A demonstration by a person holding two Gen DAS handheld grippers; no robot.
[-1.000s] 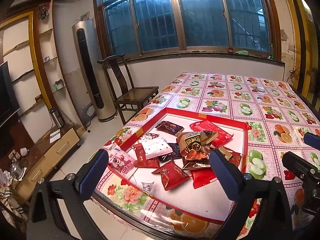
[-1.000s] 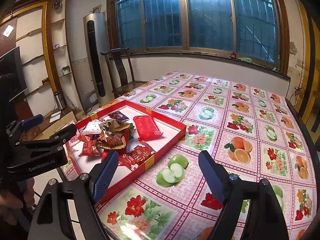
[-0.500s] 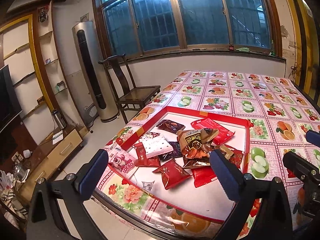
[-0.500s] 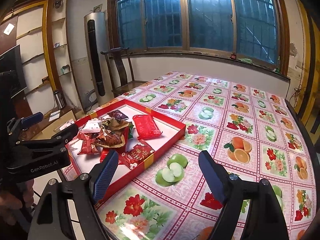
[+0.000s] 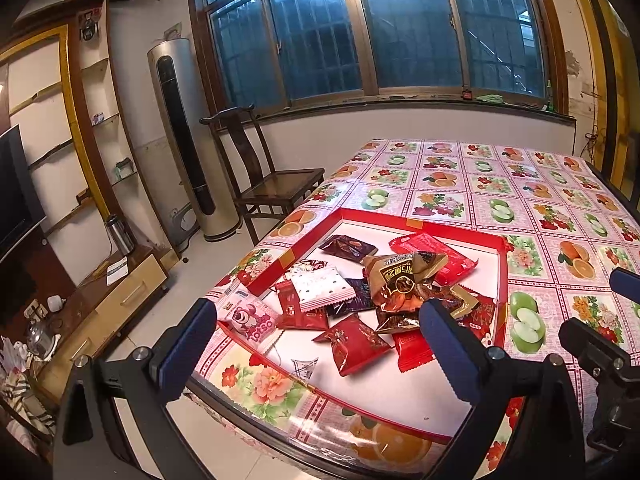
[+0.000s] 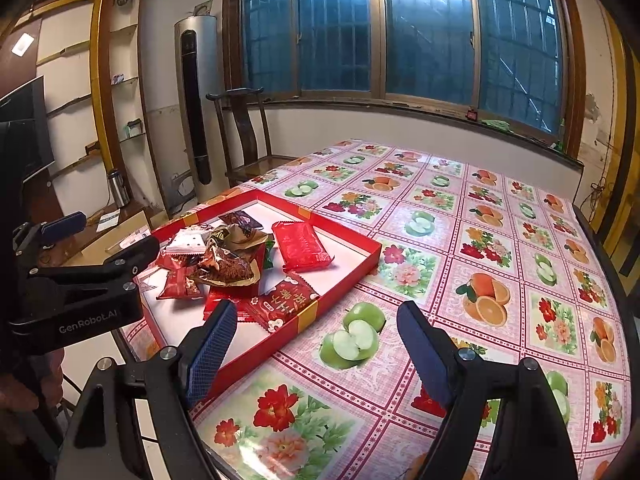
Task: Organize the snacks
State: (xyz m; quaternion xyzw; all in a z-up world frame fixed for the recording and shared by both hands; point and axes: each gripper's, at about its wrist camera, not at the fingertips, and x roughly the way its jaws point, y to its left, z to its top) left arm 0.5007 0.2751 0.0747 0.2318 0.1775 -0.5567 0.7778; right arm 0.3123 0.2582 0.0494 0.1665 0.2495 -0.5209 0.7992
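A shallow red tray with a white floor sits at the near left corner of the table and holds a heap of snack packets. Among them are a crumpled brown-gold bag, a flat red pack, a white dotted sachet and a small red packet. A pink bear packet lies over the tray's left rim. My left gripper hovers open above the tray's near end. My right gripper stands open over the tablecloth right of the tray.
The table carries a pink fruit-and-flower oilcloth. A dark wooden chair stands at its far left corner, next to a tall floor air conditioner. A low cabinet and shelves line the left wall.
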